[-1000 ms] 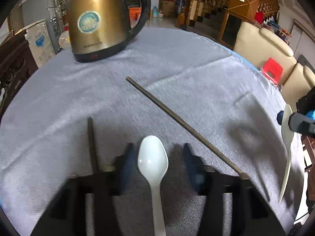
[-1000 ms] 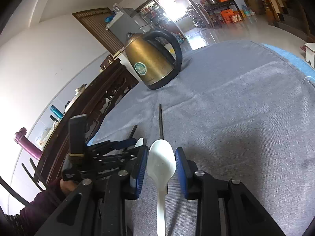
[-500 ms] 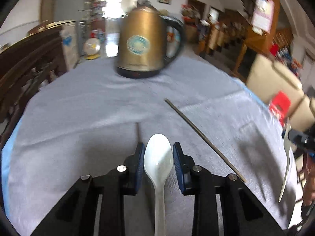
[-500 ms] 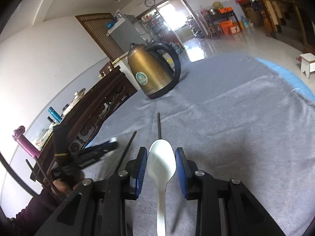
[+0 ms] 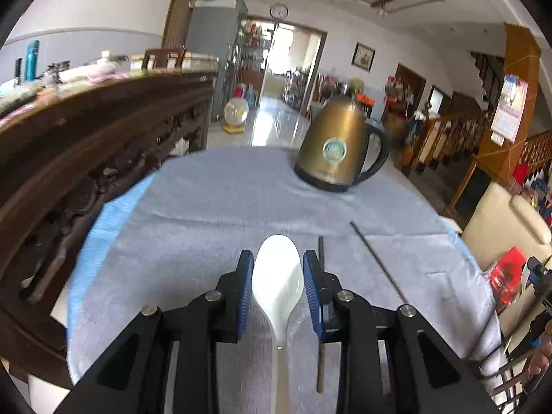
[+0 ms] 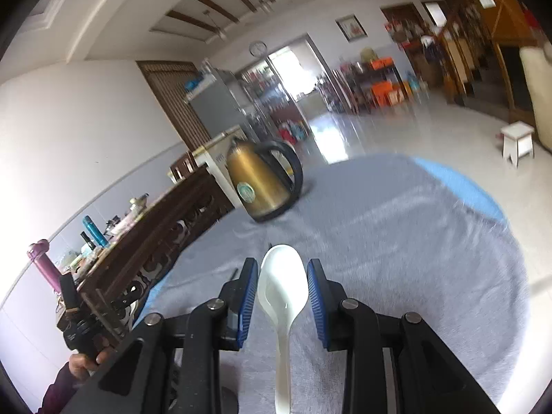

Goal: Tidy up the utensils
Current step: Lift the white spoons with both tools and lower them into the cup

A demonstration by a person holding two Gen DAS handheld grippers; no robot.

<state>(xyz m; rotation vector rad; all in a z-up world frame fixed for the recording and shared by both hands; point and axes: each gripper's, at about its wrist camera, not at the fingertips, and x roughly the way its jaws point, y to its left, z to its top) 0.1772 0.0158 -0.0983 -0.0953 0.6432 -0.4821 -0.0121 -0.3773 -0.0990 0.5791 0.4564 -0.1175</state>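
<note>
In the left wrist view my left gripper (image 5: 278, 256) is shut on a white spoon (image 5: 277, 284), bowl forward, lifted above the grey tablecloth (image 5: 214, 207). Two dark chopsticks lie on the cloth. One chopstick (image 5: 321, 362) runs under the right finger; the other chopstick (image 5: 376, 262) lies slanted further right. In the right wrist view my right gripper (image 6: 283, 261) is shut on a second white spoon (image 6: 283, 291), also held above the cloth (image 6: 396, 241). The left gripper's body (image 6: 74, 314) shows at the lower left there, held in a hand.
A brass-coloured kettle (image 5: 336, 151) (image 6: 262, 183) stands at the far side of the table. A dark carved wooden sideboard (image 5: 86, 158) borders the table's left edge. A cream sofa (image 5: 500, 231) and a red stool sit beyond the right edge.
Both grippers have risen off the cloth, each carrying its spoon. The left wrist view has swung left and rolled, so the kettle now sits further off to the right.
</note>
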